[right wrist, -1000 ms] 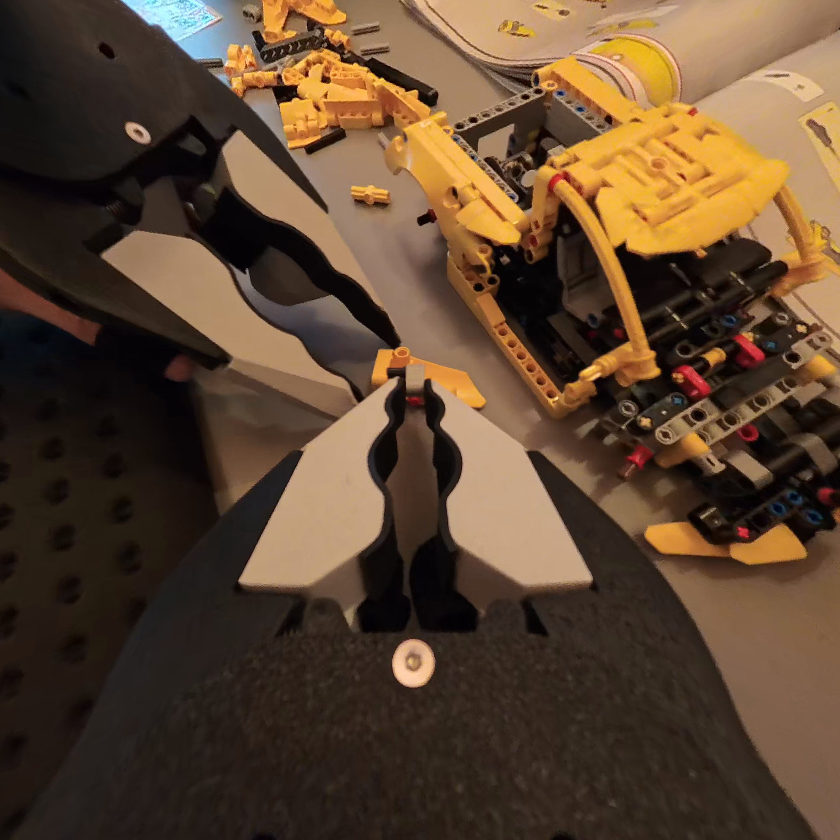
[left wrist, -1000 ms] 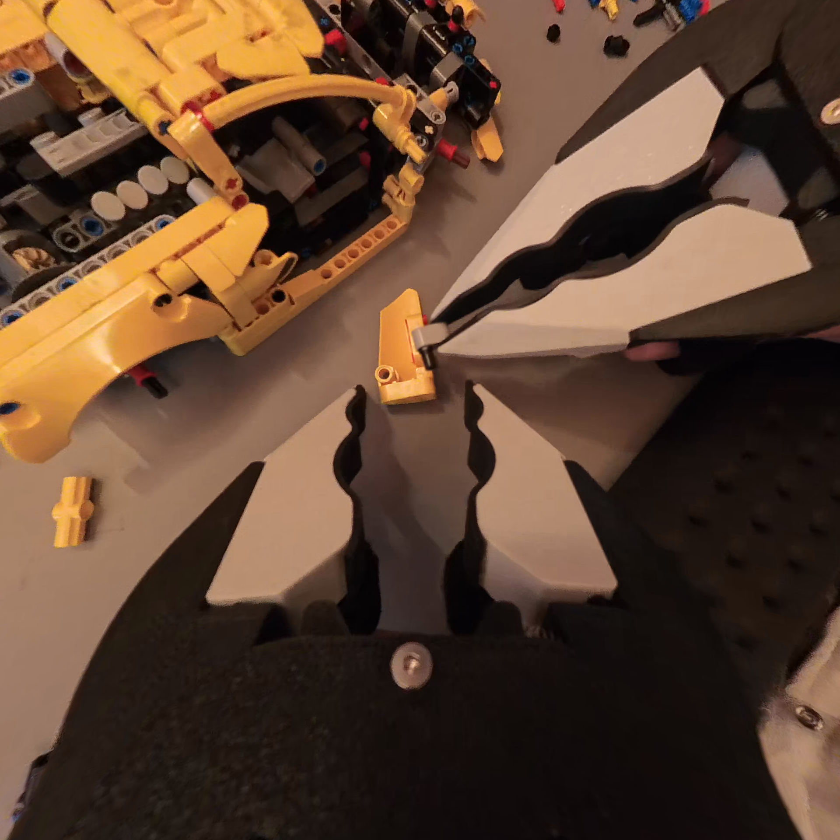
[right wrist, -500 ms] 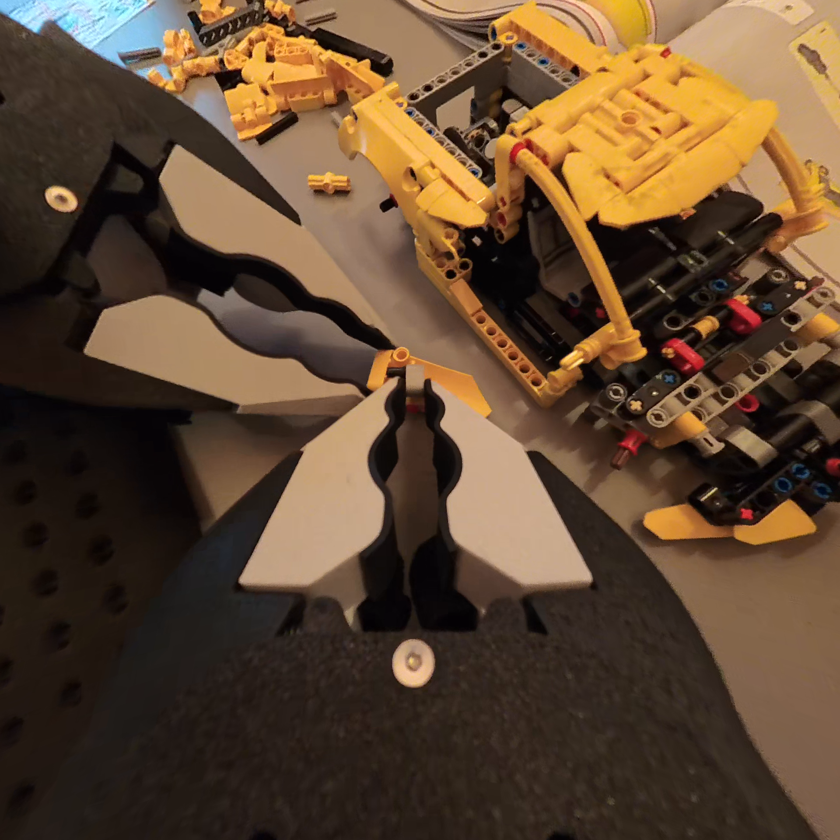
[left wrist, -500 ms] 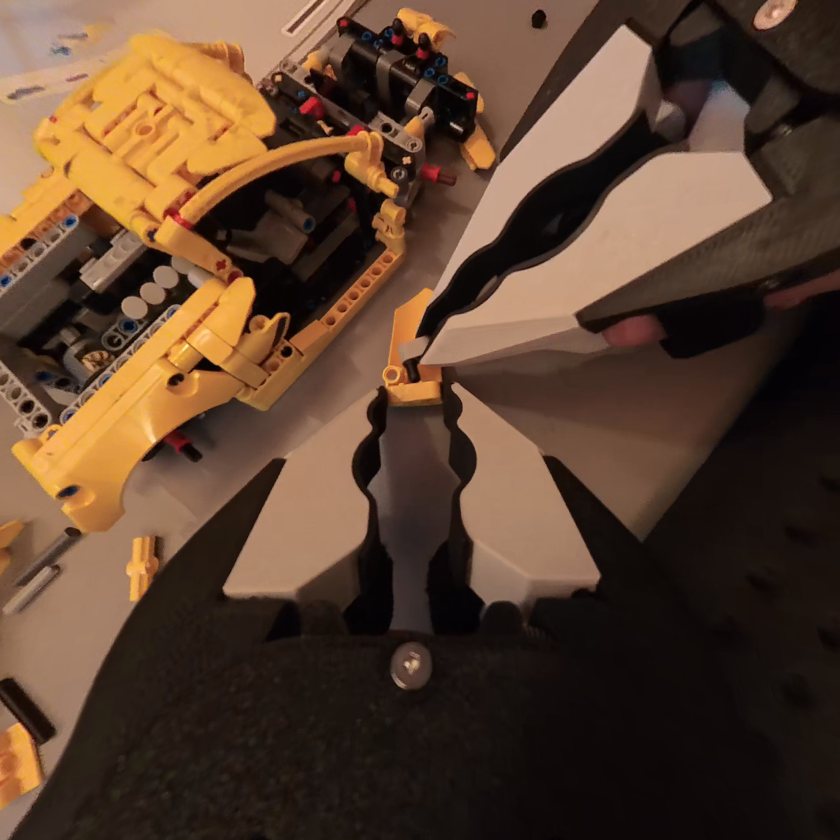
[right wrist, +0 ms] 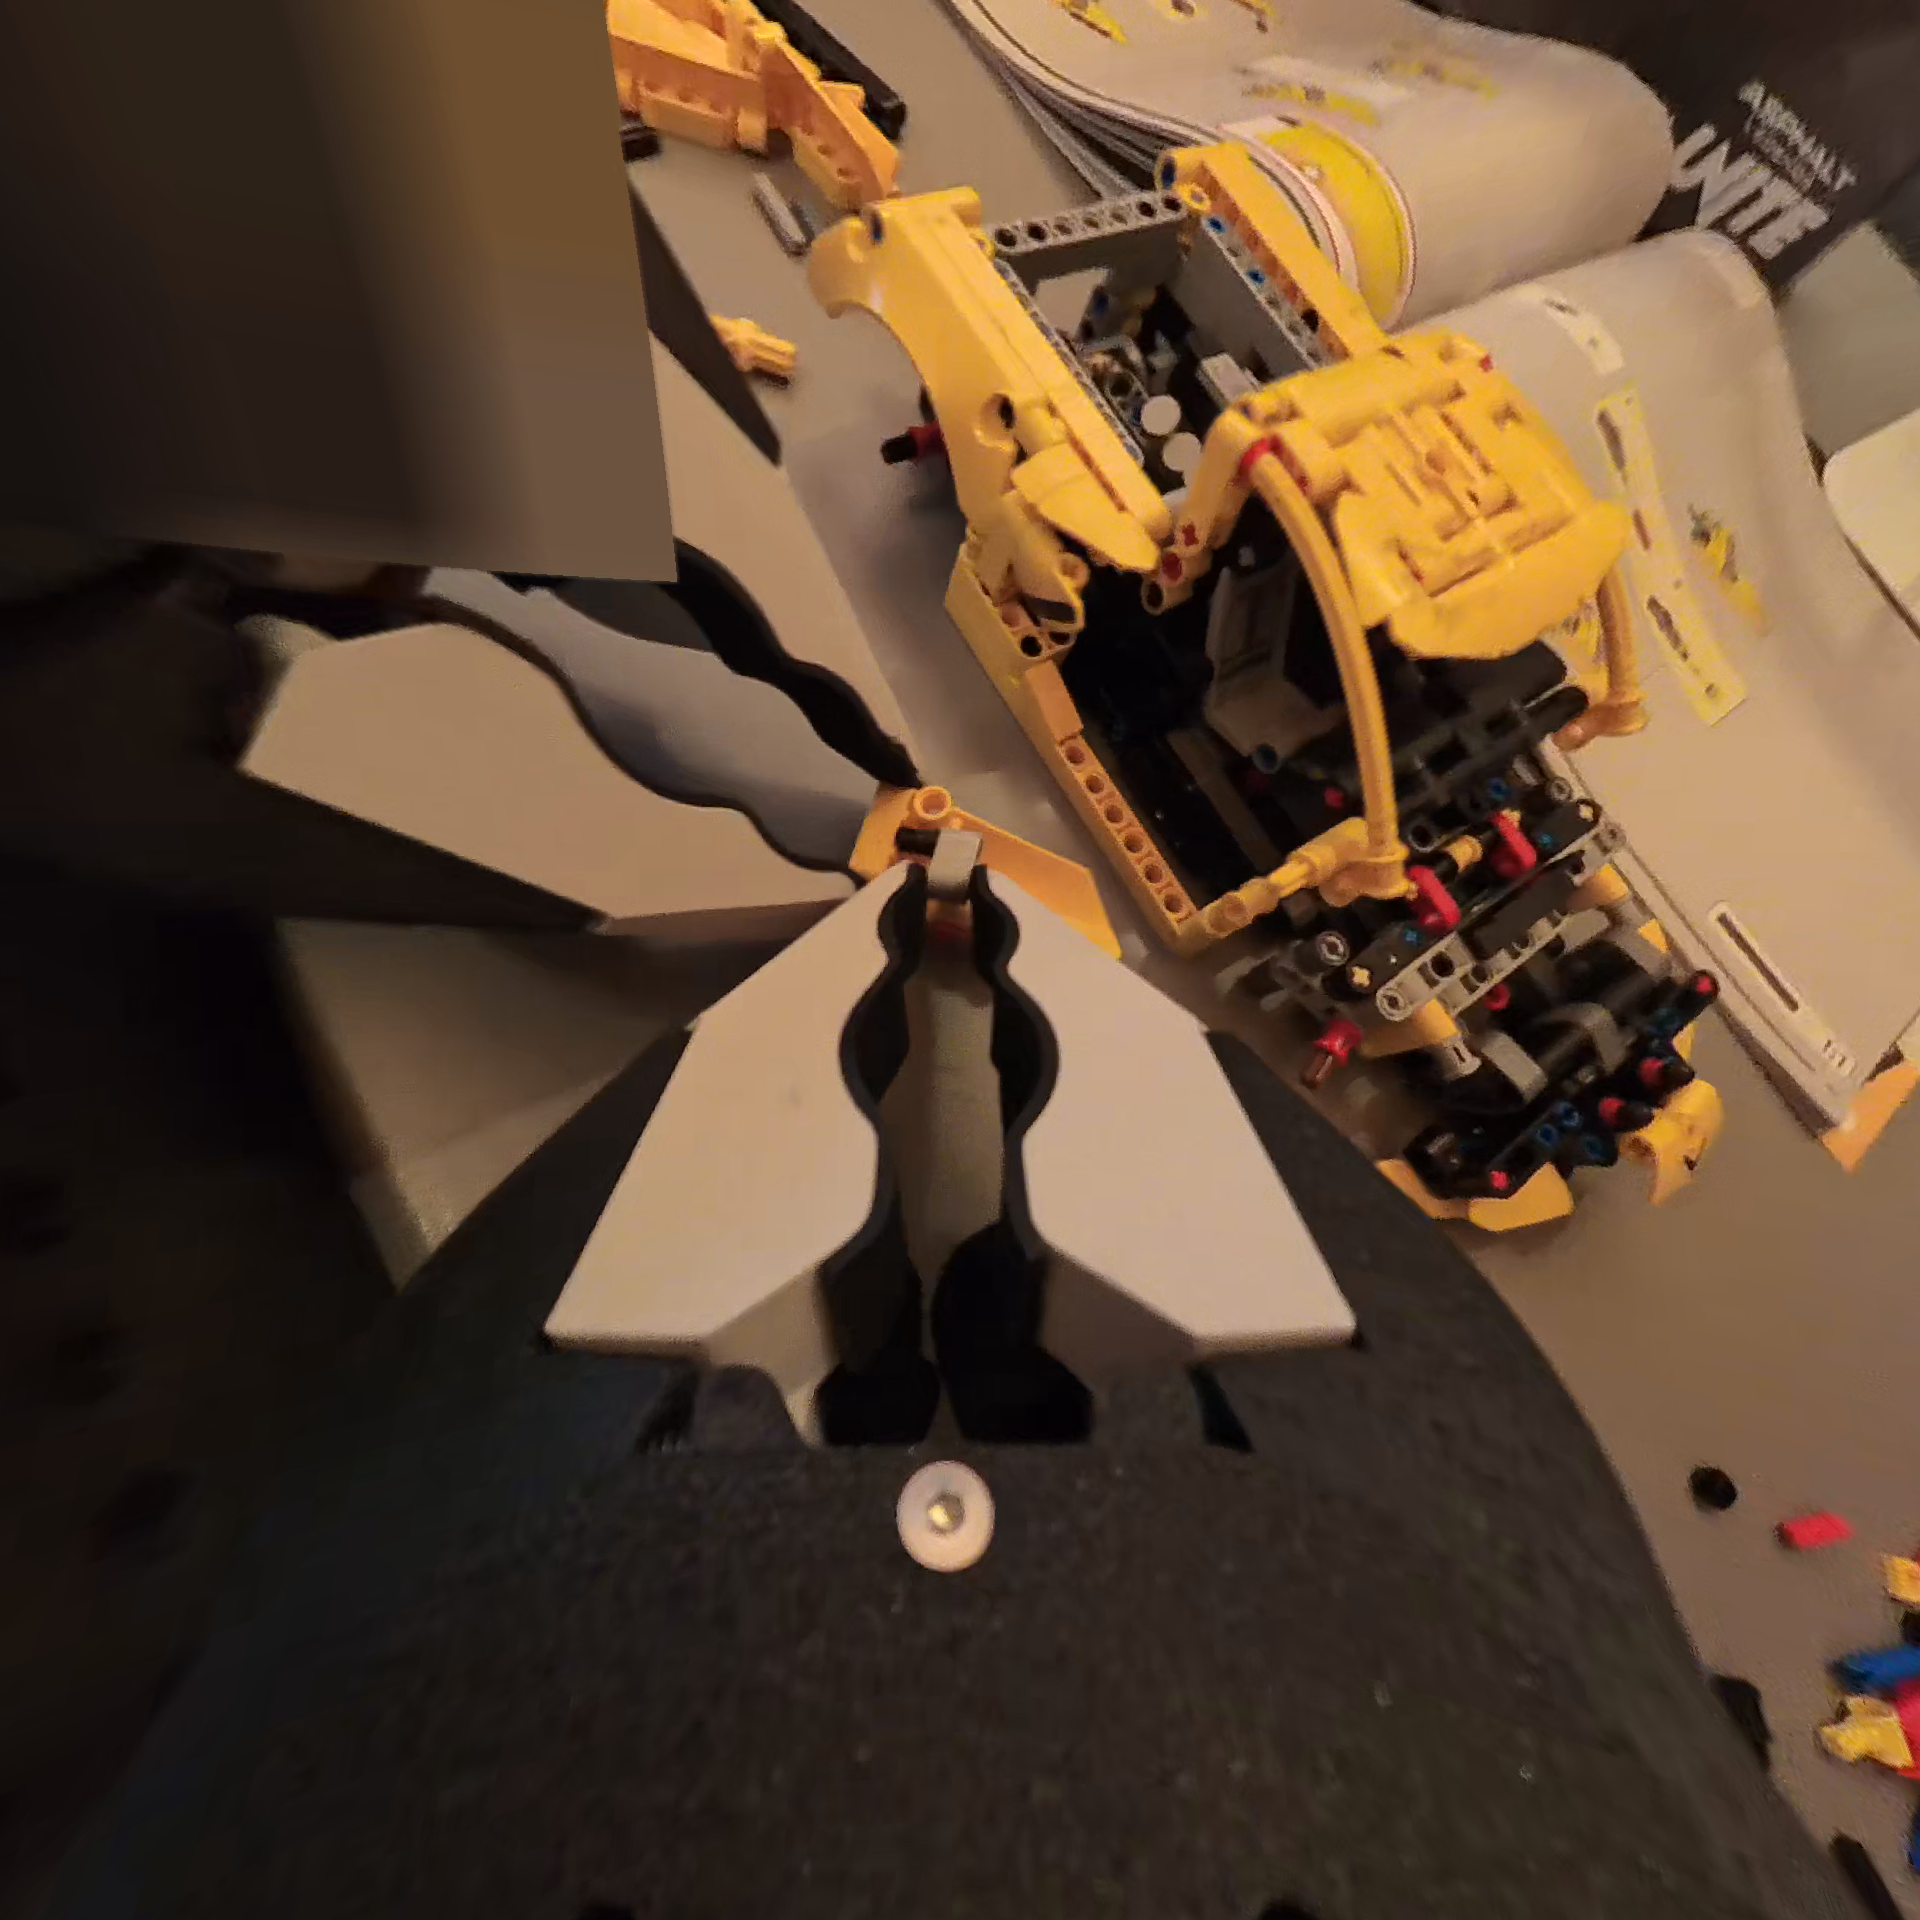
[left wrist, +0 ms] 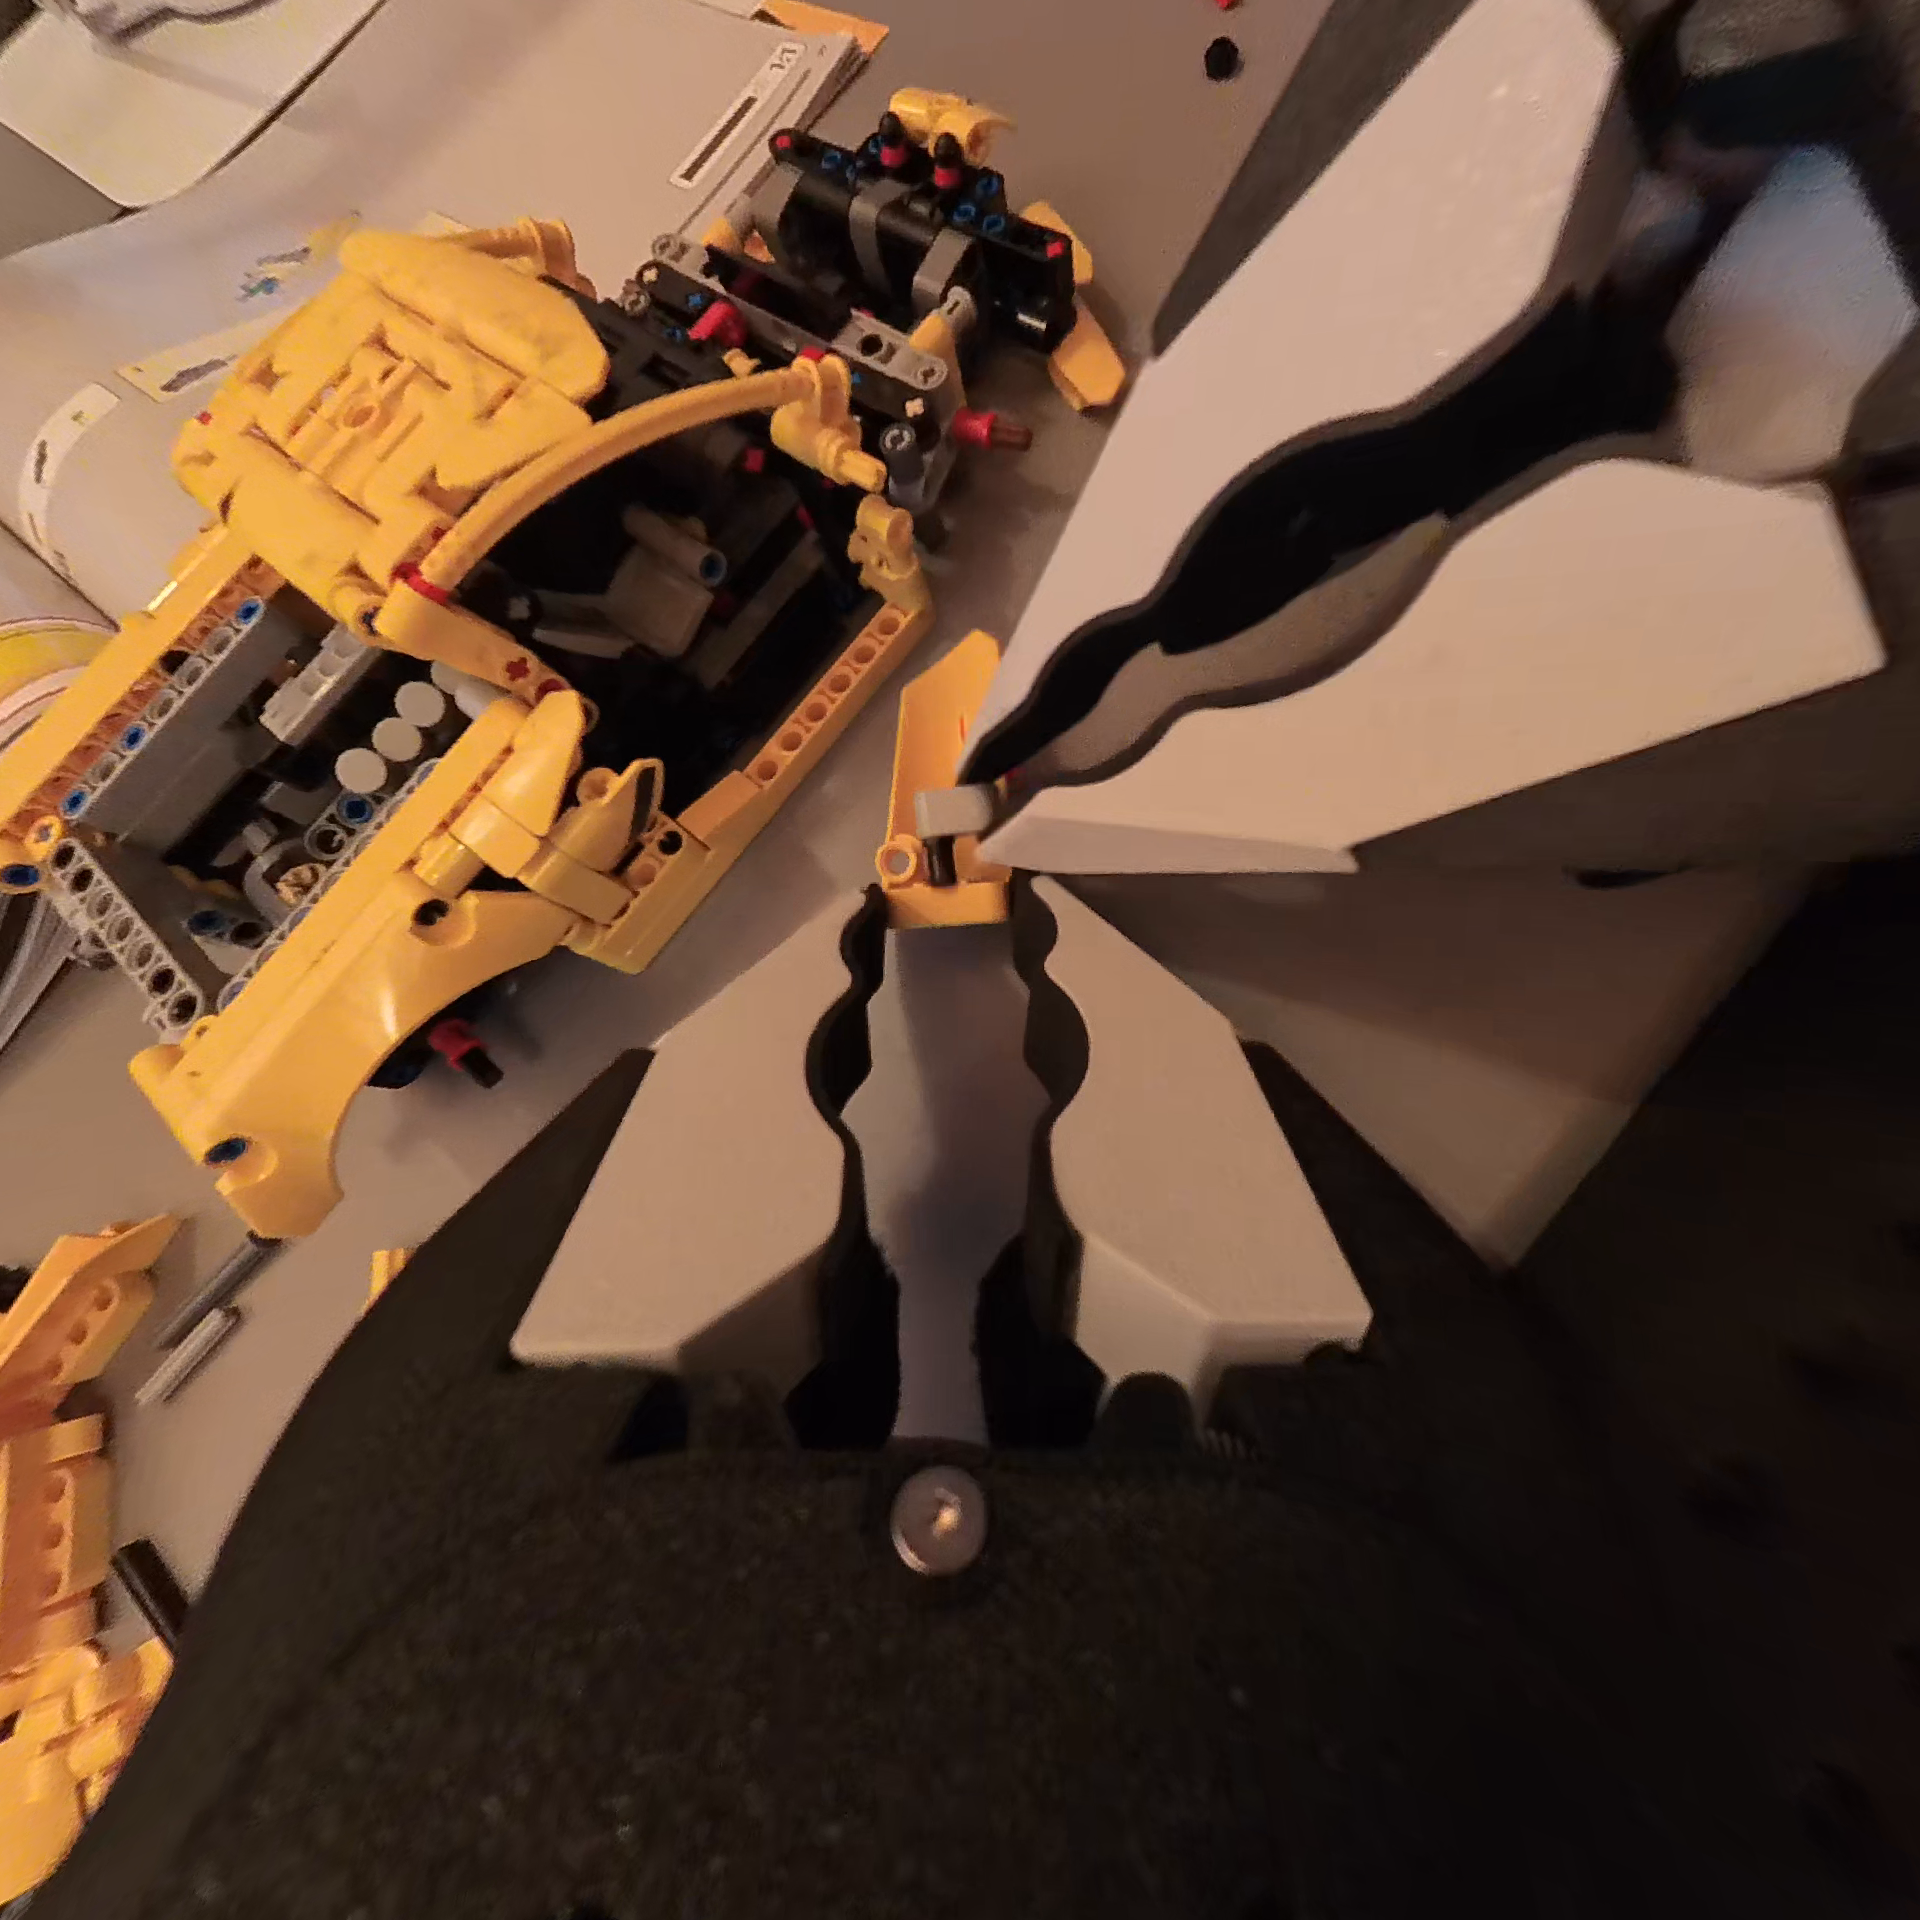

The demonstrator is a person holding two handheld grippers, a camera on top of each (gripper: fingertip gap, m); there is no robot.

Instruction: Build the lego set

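Lego panel (left wrist: 940, 774), smooth yellow wedge w/ grey connector (right wrist: 954, 860): both hand-held grippers pinch it.

Each camera sat just behind its own gripper, looking forward along the fingers and steeply down at the grey table (left wrist: 1091, 135), very near. The left wrist view faced far and left; the right wrist view faced far and right. Both shared the yellow car model (left wrist: 436, 582) (right wrist: 1299, 582), the small yellow panel (left wrist: 940, 748) (right wrist: 1023, 868) and the other gripper's fingers.
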